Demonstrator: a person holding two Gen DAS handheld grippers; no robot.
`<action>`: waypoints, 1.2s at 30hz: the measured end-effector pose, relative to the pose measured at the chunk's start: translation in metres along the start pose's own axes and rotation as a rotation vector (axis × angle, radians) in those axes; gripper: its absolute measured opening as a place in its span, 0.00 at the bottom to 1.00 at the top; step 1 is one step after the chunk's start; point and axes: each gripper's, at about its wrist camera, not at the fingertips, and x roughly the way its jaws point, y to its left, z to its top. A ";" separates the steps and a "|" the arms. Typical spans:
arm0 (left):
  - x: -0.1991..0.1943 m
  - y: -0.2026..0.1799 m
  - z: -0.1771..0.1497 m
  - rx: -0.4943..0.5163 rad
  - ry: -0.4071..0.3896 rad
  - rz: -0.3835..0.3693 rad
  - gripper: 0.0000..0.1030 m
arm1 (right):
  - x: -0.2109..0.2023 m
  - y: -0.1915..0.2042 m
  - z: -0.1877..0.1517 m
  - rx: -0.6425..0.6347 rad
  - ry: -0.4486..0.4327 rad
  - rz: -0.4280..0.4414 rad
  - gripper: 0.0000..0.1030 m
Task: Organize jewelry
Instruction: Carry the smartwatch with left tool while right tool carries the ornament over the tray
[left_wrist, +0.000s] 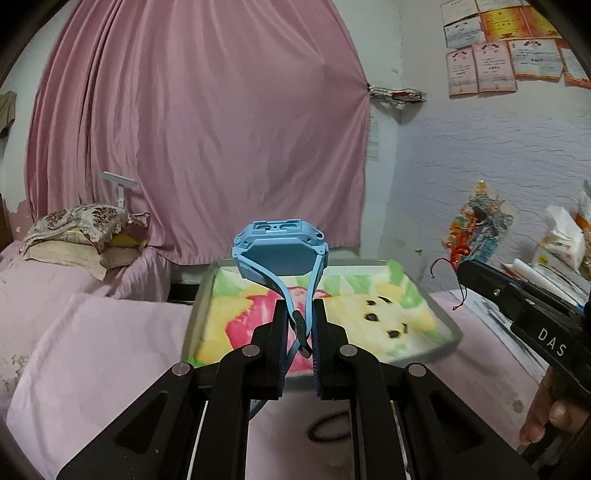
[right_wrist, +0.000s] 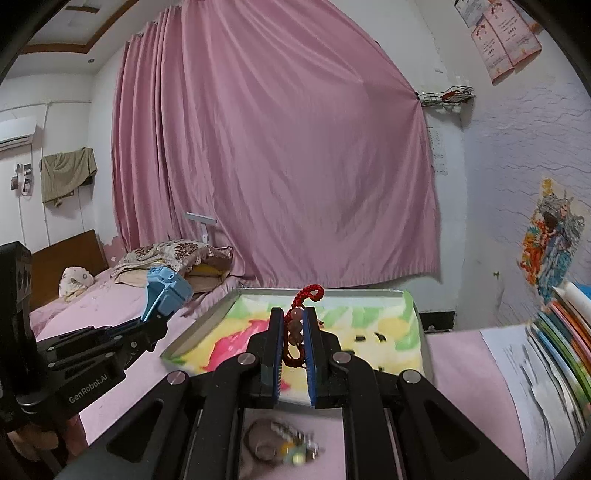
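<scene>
One watch (left_wrist: 280, 247), one bracelet (right_wrist: 295, 325), perhaps beaded.

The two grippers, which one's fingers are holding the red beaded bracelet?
The right gripper: its fingers pinch the red bracelet, while the left gripper clamps the blue watch strap.

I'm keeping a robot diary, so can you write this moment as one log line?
left tongs: shut on blue watch strap | right tongs: shut on red bead bracelet | both above tray
</scene>
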 end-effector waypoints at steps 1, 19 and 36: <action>0.007 0.004 0.002 -0.002 0.007 0.002 0.09 | 0.004 0.000 0.001 -0.002 0.003 0.001 0.10; 0.108 0.032 -0.019 -0.077 0.324 -0.055 0.09 | 0.108 -0.021 -0.030 0.069 0.338 0.045 0.10; 0.129 0.033 -0.032 -0.087 0.447 -0.054 0.21 | 0.130 -0.030 -0.049 0.127 0.526 0.075 0.21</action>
